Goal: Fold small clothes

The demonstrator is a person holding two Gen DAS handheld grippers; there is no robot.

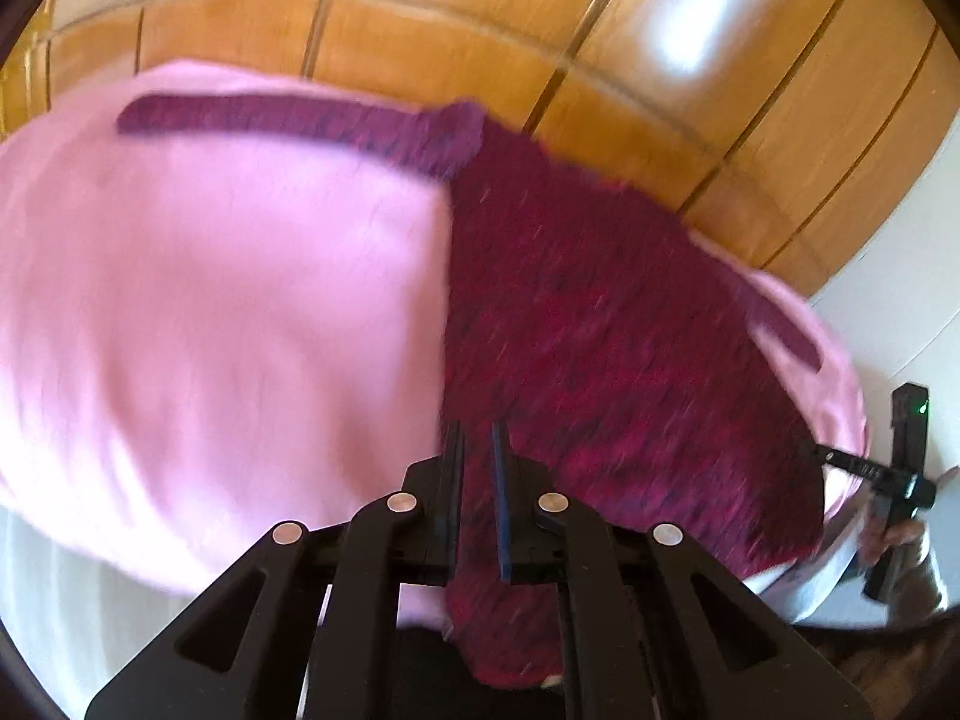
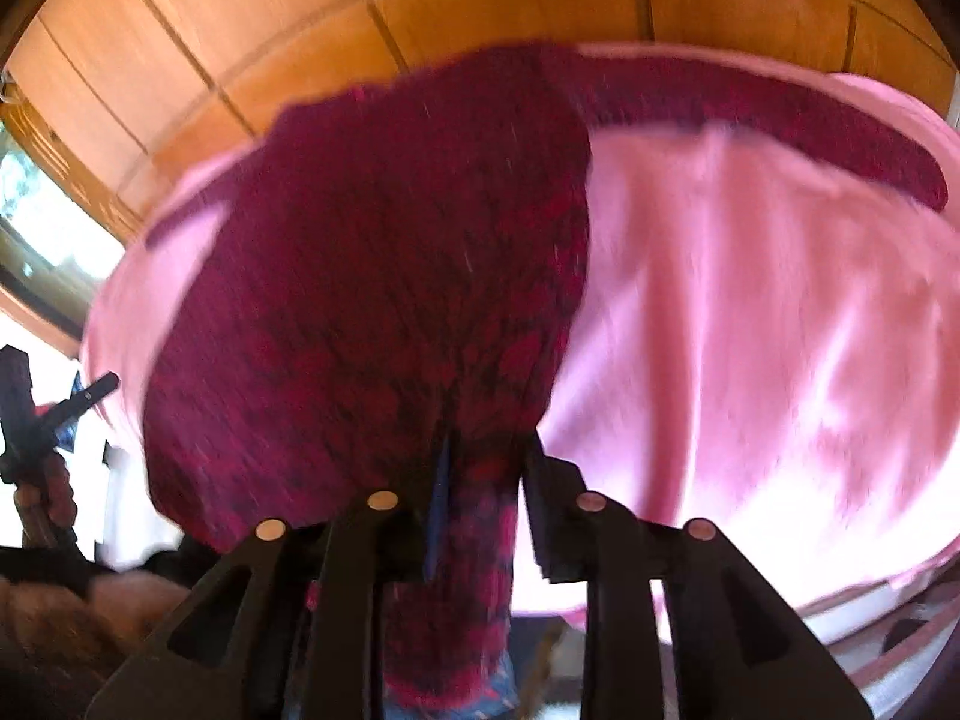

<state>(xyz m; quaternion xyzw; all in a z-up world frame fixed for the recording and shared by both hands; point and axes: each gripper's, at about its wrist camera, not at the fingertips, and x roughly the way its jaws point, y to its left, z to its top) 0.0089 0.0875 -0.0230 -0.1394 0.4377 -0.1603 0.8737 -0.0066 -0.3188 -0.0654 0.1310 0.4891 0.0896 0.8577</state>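
Observation:
A small pink garment (image 1: 210,312) with a dark magenta knit sleeve and trim (image 1: 600,324) hangs in the air, held up between both grippers. My left gripper (image 1: 478,438) is shut on the magenta fabric, which runs down between its fingers. My right gripper (image 2: 483,450) is shut on the magenta sleeve part (image 2: 384,276), with the pink body (image 2: 750,330) spread to its right. The right gripper also shows at the far right of the left wrist view (image 1: 900,468), and the left gripper shows at the far left of the right wrist view (image 2: 36,420). Both views are blurred.
Wooden wall panels (image 1: 480,30) fill the background behind the garment, seen also in the right wrist view (image 2: 240,30). A bright window (image 2: 36,204) is at the left. A white wall (image 1: 918,300) is at the right.

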